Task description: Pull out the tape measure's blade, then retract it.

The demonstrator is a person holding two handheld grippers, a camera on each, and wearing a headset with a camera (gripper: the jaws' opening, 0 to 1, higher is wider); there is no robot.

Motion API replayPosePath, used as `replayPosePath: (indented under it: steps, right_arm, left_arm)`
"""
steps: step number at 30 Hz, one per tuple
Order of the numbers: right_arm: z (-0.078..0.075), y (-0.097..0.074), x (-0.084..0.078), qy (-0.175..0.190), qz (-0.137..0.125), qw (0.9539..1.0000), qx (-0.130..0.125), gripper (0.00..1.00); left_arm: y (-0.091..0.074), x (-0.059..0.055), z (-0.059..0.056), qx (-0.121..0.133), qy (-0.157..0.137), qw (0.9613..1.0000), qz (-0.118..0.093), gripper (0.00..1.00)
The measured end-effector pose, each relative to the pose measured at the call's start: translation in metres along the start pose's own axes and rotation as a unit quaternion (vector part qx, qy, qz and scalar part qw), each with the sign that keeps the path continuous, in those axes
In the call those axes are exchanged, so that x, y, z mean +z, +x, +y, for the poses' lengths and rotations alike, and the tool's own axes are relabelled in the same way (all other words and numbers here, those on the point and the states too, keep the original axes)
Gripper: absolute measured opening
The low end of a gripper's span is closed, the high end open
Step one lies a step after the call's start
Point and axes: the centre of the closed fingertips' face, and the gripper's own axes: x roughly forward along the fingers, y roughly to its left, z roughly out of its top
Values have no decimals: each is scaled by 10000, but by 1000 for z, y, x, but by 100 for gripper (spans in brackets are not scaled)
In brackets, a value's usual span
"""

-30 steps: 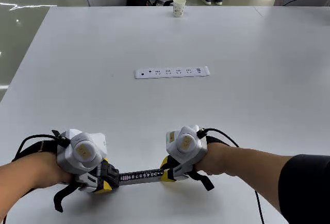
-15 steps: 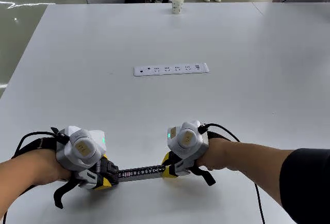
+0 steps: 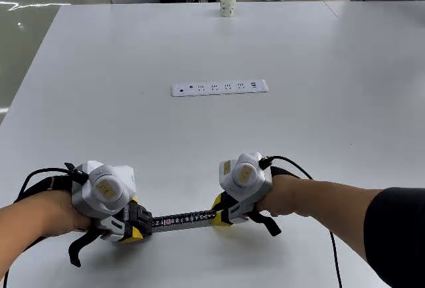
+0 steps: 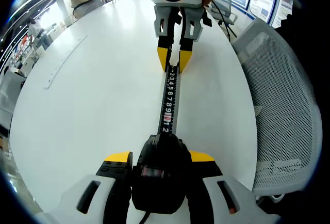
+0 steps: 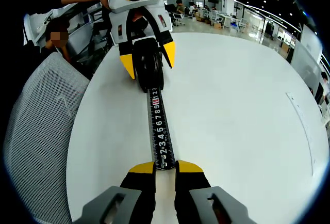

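Observation:
The black tape measure case (image 4: 157,175) sits between the yellow-tipped fingers of my left gripper (image 3: 133,225), which is shut on it near the table's front edge. Its black blade with white numbers (image 3: 182,219) runs right along the table to my right gripper (image 3: 217,216). The right gripper (image 5: 165,171) is shut on the blade's end, and about 12 cm of blade (image 5: 158,131) shows. From the left gripper view the blade (image 4: 169,92) leads to the right gripper (image 4: 174,61). In the right gripper view the left gripper (image 5: 146,61) holds the case (image 5: 147,64).
A white power strip (image 3: 220,87) lies mid-table beyond the grippers. A paper cup (image 3: 228,3) stands at the far edge. A grey mesh chair (image 4: 281,110) stands beside the table's near edge. People stand and sit in the room beyond the table.
My right gripper has moved slightly right, drawing a little more blade out of the case. The left gripper has held its place. The head camera has tilted a bit.

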Motion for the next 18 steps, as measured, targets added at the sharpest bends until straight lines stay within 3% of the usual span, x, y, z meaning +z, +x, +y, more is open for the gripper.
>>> replayPosePath:
  steps: [18]
  right_arm:
    - [-1,-1,-3,3,5,10000,-10,9]
  left_arm:
    - [0,0,0,-6,-7,10000,-14,36]
